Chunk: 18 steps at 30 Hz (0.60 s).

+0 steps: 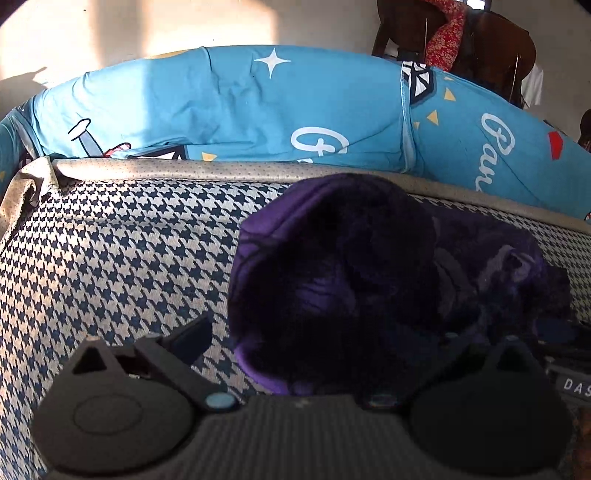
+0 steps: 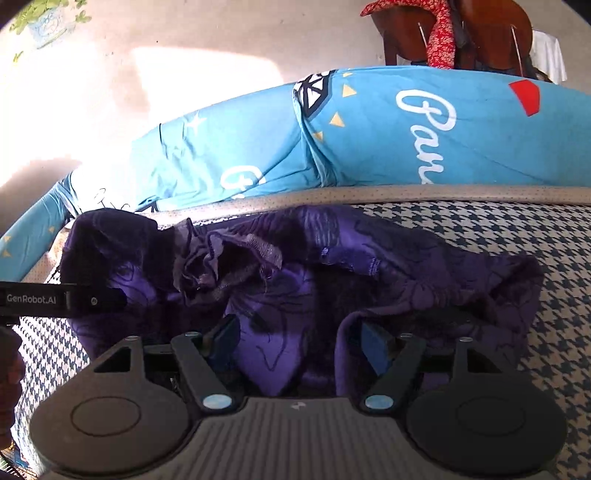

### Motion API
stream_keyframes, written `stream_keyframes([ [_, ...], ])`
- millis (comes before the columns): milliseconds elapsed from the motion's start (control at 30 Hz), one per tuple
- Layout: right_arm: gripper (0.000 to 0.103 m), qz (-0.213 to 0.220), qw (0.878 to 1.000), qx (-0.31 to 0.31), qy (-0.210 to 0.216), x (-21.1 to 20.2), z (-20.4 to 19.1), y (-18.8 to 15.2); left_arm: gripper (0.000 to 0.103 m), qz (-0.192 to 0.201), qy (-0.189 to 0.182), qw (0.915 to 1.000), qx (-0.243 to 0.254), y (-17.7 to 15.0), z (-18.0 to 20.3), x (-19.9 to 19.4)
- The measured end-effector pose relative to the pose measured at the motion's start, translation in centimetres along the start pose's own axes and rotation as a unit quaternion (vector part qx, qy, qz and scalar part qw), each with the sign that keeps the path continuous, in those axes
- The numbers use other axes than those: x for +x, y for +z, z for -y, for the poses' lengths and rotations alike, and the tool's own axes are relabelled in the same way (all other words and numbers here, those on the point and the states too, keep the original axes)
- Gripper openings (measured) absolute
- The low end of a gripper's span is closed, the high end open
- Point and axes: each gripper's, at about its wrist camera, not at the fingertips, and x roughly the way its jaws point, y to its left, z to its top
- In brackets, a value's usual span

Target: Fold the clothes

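A dark purple garment [image 1: 369, 280] lies bunched on a houndstooth cover [image 1: 122, 251]. In the left wrist view its lump fills the space in front of my left gripper [image 1: 325, 343]. The jaws stand wide; the left finger [image 1: 192, 339] is clear of the cloth and the right one is lost in the dark folds. In the right wrist view the garment [image 2: 280, 280] lies spread and crumpled, with a frilled edge near the middle. My right gripper [image 2: 299, 343] is open over it, cloth lying between and under the fingers. The left gripper's black side [image 2: 92, 301] touches the garment's left end.
A blue quilt [image 1: 229, 107] with white stars and script lies heaped behind the cover's grey piped edge [image 1: 221, 170]. A wooden chair [image 2: 491, 33] draped with a red floral cloth [image 2: 441, 40] stands on the sunlit pale floor [image 2: 184, 74] beyond.
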Motion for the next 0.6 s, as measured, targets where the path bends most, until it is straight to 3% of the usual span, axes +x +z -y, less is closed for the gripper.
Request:
stream_keyframes([
  [133,0.070,-0.012,1.000,-0.013,-0.010,1.8,-0.3,-0.5,0.103,-0.007,0.013,0.9999,0.007,0.0,0.6,1.0],
  [200,0.059,-0.009,1.000,-0.010,-0.015,2.2,-0.3,-0.5,0.103,-0.003,0.028,0.9995,0.015,0.0,1.1,1.5],
  [267,0.035,-0.006,1.000,-0.003,-0.026,2.5,-0.2,-0.4,0.097,0.005,0.046,0.9987,0.022,0.3,1.4,1.8],
  [300,0.031,-0.003,1.000,0.004,-0.026,2.5,-0.1,-0.3,0.089,0.010,0.054,0.9982,0.024,0.4,1.5,2.0],
  [367,0.022,0.003,0.999,0.017,-0.027,2.5,0.2,-0.1,0.084,0.020,0.067,0.9973,0.022,0.9,1.6,2.3],
  [533,0.019,0.032,0.999,0.031,-0.027,2.3,0.2,0.7,0.084,0.051,0.117,0.9914,0.029,2.3,1.7,2.8],
  [600,0.019,0.041,0.998,0.040,-0.027,2.3,0.3,1.0,0.084,0.053,0.120,0.9910,0.025,3.0,1.5,3.3],
])
